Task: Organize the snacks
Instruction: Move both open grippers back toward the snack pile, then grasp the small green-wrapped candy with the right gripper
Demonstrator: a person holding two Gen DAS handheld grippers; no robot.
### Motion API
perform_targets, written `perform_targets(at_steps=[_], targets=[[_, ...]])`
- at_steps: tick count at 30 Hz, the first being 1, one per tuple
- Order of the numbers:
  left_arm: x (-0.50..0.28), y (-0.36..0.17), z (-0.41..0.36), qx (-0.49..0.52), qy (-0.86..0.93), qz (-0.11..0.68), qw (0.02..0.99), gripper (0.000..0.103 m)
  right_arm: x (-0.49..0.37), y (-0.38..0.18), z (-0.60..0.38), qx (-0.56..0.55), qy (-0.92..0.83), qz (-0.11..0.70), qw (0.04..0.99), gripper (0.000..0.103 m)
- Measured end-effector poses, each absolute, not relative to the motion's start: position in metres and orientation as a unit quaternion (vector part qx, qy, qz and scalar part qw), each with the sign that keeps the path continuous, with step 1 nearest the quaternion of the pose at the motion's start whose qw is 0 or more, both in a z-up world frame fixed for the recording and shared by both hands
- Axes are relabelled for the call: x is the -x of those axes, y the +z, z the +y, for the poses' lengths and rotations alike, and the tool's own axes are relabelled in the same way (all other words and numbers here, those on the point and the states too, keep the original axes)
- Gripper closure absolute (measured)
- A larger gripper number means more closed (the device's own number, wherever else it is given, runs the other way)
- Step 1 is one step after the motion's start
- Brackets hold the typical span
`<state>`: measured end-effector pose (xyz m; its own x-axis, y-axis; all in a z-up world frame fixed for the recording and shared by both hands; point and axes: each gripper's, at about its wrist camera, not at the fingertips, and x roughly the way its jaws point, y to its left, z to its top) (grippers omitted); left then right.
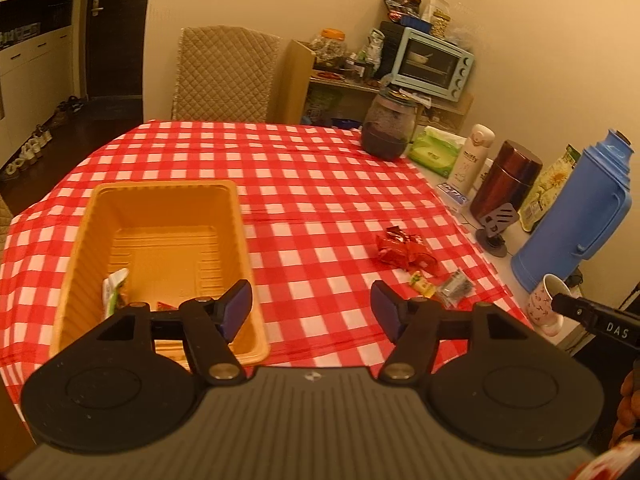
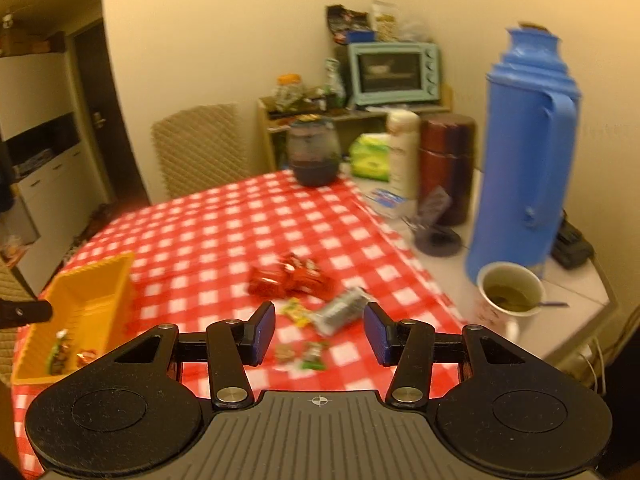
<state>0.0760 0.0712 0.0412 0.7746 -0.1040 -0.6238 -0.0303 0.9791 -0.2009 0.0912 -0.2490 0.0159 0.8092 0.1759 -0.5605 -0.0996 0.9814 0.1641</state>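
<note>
An orange plastic tray (image 1: pixel 160 216) sits on the red-checked tablecloth at the left, with a green-white packet (image 1: pixel 114 292) and a red one (image 1: pixel 164 306) in its near end. My left gripper (image 1: pixel 312 304) hangs open and empty beside the tray's near right corner. Right of it lie crumpled red packets (image 1: pixel 404 250), a yellow sweet (image 1: pixel 420 282) and a grey packet (image 1: pixel 454 288). In the right wrist view my right gripper (image 2: pixel 320 328) is open above the grey packet (image 2: pixel 340 310), the yellow sweet (image 2: pixel 298 312) and small green snacks (image 2: pixel 304 354), touching none. The red packets (image 2: pixel 292 276) lie just beyond, and the tray (image 2: pixel 88 304) is at the far left.
Along the table's right side stand a blue thermos (image 2: pixel 520 152), a mug of tea (image 2: pixel 508 296), a brown canister (image 2: pixel 448 160), a white bottle (image 2: pixel 402 152), a phone stand (image 2: pixel 436 236) and a dark jar (image 2: pixel 314 152). A quilted chair (image 1: pixel 224 76) stands behind the table.
</note>
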Motion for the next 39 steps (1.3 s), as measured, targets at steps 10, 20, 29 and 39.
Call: perform_targets(at_steps=[10,20,29,39], targets=[[-0.114,0.016,0.024,0.071,-0.071,0.364,0.926,0.037,-0.107,-0.025,-0.279,-0.075,0.062,0.328,0.940,0.053],[-0.160,-0.025,-0.012,0.041,-0.094,0.406,0.908,0.037,-0.138,-0.069,-0.268,-0.066,0.097,0.356,0.927,0.054],[-0.195,-0.054,-0.019,0.027,-0.089,0.436,0.895,0.037,-0.176,-0.103,-0.247,-0.060,0.114,0.375,0.918,0.054],[-0.218,-0.070,-0.023,0.013,-0.103,0.459,0.882,0.037,-0.204,-0.127,-0.227,-0.049,0.121,0.390,0.912,0.066]])
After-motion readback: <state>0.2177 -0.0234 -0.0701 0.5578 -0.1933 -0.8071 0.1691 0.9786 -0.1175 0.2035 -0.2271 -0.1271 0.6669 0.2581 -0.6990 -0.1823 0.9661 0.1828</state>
